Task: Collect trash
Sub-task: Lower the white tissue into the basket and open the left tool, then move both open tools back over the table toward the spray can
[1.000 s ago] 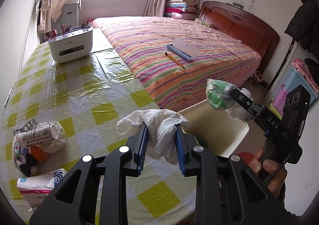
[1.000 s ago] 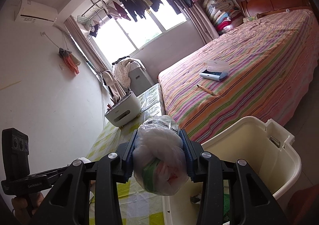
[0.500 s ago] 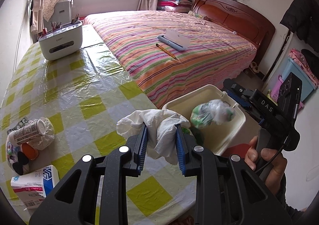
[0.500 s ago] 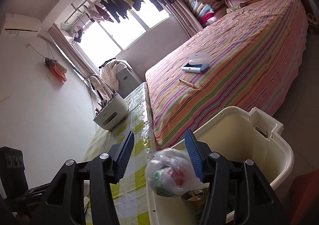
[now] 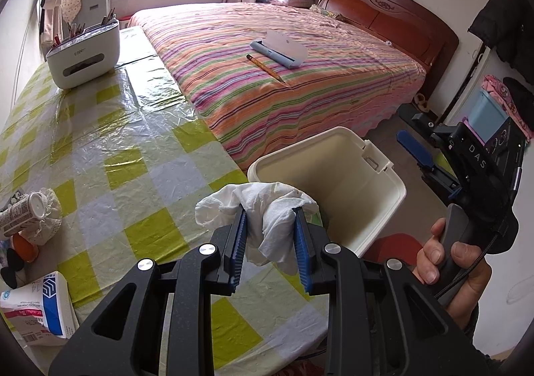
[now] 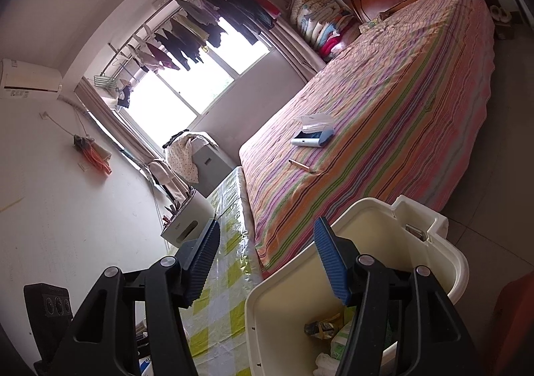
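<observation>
My left gripper [image 5: 270, 219] is shut on a crumpled white tissue [image 5: 257, 199], held over the table's near corner right beside the cream bin [image 5: 350, 182]. The bin stands on the floor between table and bed. In the left wrist view my right gripper [image 5: 424, 162] hovers past the bin's right side, held by a hand [image 5: 450, 259]. Its jaws are opening and nothing is between them. From the right wrist view, the right gripper [image 6: 267, 226] is above the bin [image 6: 460, 262], which holds a wrapper and other trash [image 6: 323, 329] at the bottom.
The table carries a yellow-checked plastic cloth [image 5: 116, 149]. On it are a white organiser box [image 5: 83, 52] at the far end, a bottle [image 5: 20, 216] and a tissue pack [image 5: 36, 306] at the left. A striped bed [image 5: 300, 99] bears a pencil and a blue case.
The right jaws opened and the bag of trash dropped from them into the bin. The left gripper carried the tissue closer to the bin.
</observation>
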